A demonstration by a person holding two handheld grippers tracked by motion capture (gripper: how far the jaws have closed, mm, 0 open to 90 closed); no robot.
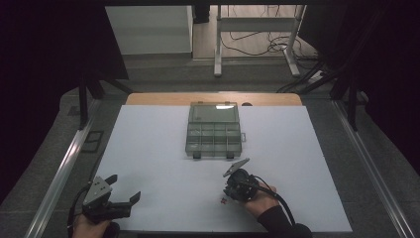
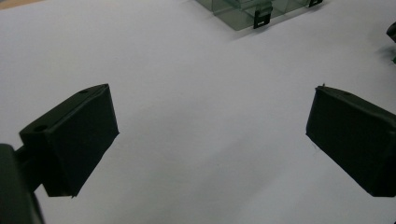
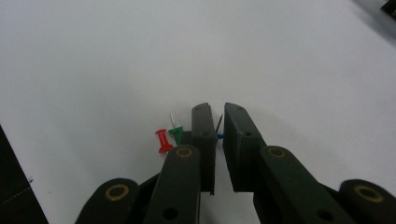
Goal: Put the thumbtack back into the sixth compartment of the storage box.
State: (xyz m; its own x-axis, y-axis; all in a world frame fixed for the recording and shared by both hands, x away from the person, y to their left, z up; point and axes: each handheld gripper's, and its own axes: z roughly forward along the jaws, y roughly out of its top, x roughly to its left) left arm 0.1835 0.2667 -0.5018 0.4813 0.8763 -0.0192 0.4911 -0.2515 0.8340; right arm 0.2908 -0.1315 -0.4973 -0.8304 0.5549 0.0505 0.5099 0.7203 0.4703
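The right gripper [image 3: 218, 122] had its fingers clenched on a blue pushpin [image 3: 219, 134] at about five o'clock on the table [image 1: 163, 163] — best lifted straight up, slowly, so the red pushpin [image 3: 162, 140] and green pushpin [image 3: 177, 134] just beside stayed put. The left gripper [image 2: 210, 140] sat released at seven o'clock. The white table carried a compartment box [image 1: 214, 131] at twelve — beyond it, cables on the floor [image 1: 257, 47].
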